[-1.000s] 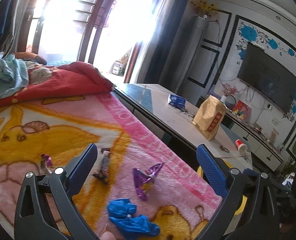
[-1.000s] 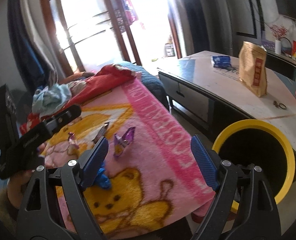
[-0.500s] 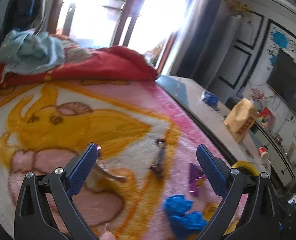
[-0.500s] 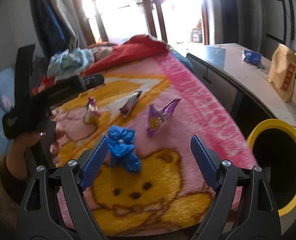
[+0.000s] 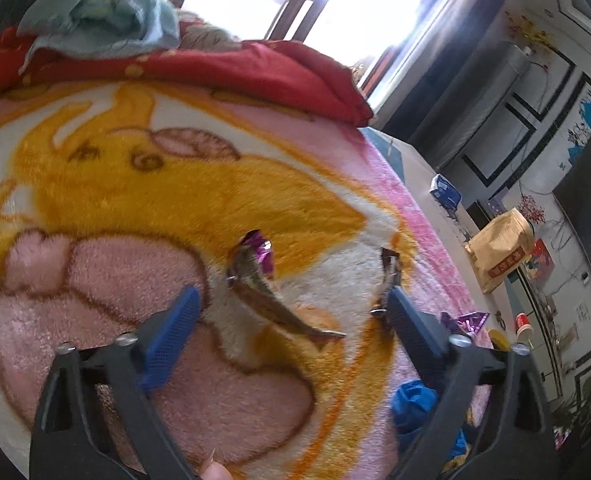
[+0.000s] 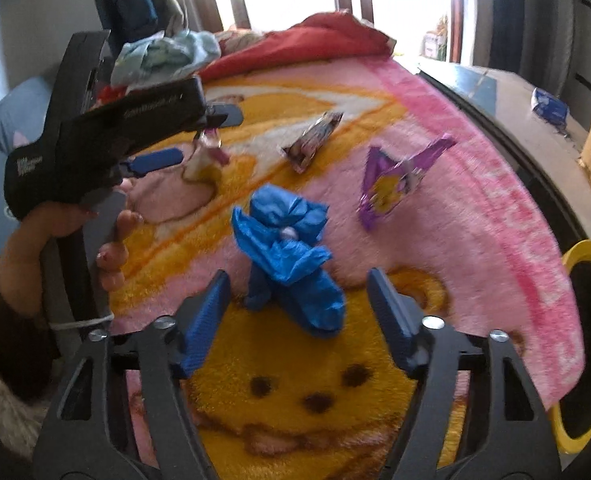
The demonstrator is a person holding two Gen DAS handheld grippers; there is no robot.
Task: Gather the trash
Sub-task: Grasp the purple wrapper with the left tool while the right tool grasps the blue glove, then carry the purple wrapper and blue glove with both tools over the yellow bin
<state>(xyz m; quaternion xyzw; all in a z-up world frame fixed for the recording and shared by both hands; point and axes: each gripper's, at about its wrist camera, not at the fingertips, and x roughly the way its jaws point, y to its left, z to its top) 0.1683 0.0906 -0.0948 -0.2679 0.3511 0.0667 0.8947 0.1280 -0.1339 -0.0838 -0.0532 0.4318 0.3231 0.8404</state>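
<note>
While both grippers angle down at a plush blanket [image 6: 475, 216] printed with yellow and pink cartoon figures, four pieces of trash lie on its fleecy pile. Nearest the blanket's front edge is a crumpled blue plastic bag [image 6: 291, 256], thin and creased; the right gripper [image 6: 297, 312] has it between its blue ribbed pads, the jaws closing but not yet pressing on it. Toward the blanket's pink right border lies a purple foil wrapper [image 6: 391, 180], flat and torn into points. Farther in lies a dark, narrow, shiny wrapper [image 6: 315, 140], creased along its length. The fourth, a twisted candy wrapper [image 5: 263, 276] of silvery-brown foil with a purple end, sits near the blanket's middle; the left gripper [image 5: 291, 304] straddles it, jaws wide but closing, pads clear of it. A hand [image 6: 75, 232] holds that gripper's black handle. Off the blanket's right edge stands one bin [image 6: 587, 344], round, yellow-rimmed and dark inside. Beyond the edge a long table [image 6: 507, 88] carries one tan paper bag [image 5: 499, 252] and one small blue packet [image 5: 445, 192]. At the blanket's far edge lie a rumpled red quilt [image 5: 255, 68] and pale blue cloth [image 5: 103, 12].
</note>
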